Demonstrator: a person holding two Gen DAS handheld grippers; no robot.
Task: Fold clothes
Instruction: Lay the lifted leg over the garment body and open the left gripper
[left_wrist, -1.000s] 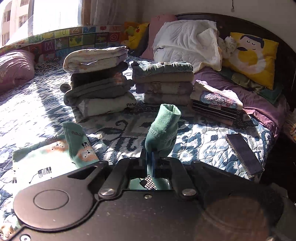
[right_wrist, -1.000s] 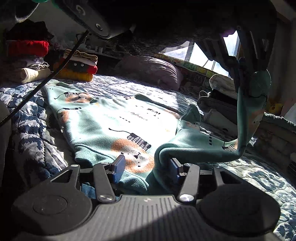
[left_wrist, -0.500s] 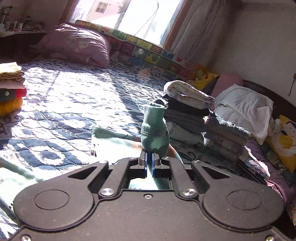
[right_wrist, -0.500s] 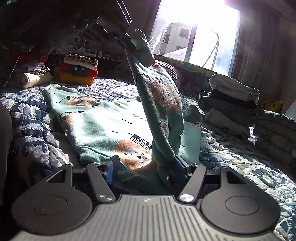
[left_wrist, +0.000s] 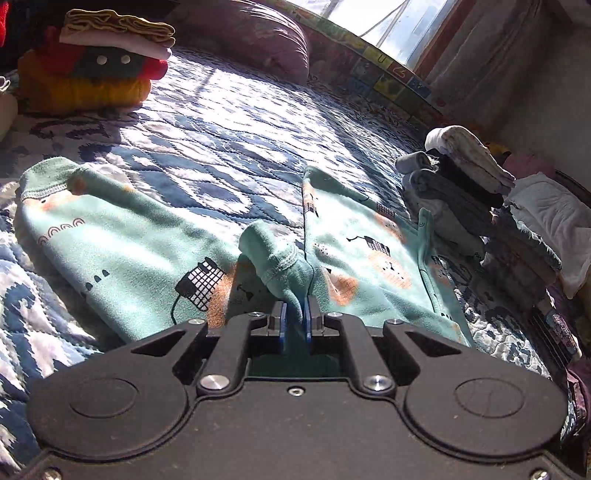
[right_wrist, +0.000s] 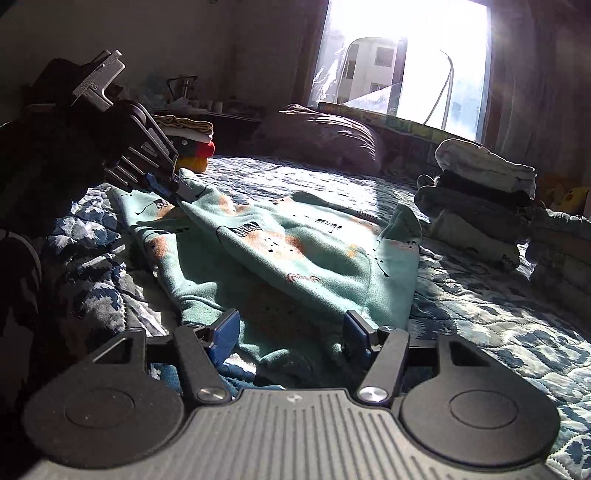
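Note:
A mint-green printed sweatshirt (left_wrist: 369, 251) (right_wrist: 295, 258) lies spread on the blue patterned quilt (left_wrist: 221, 147). My left gripper (left_wrist: 295, 317) is shut on one sleeve cuff (left_wrist: 273, 254), held low over the garment's body; from the right wrist view that left gripper (right_wrist: 177, 192) shows at the far left edge of the shirt, the sleeve (right_wrist: 266, 251) drawn diagonally across the body. The other sleeve (left_wrist: 92, 221) lies flat to the left. My right gripper (right_wrist: 291, 332) stands open over the near hem, fabric bunched between its blue pads without being clamped.
Stacks of folded clothes (left_wrist: 461, 192) (right_wrist: 480, 206) stand to the right of the shirt. A colourful folded pile (left_wrist: 99, 66) sits far left, a purple pillow (right_wrist: 325, 136) lies by the bright window (right_wrist: 406, 55), and white bedding (left_wrist: 554, 221) is at the right edge.
My left gripper has carried the cuff from high in the air down and across to the left side of the shirt, laying the sleeve over the body. The right gripper stayed open at the hem.

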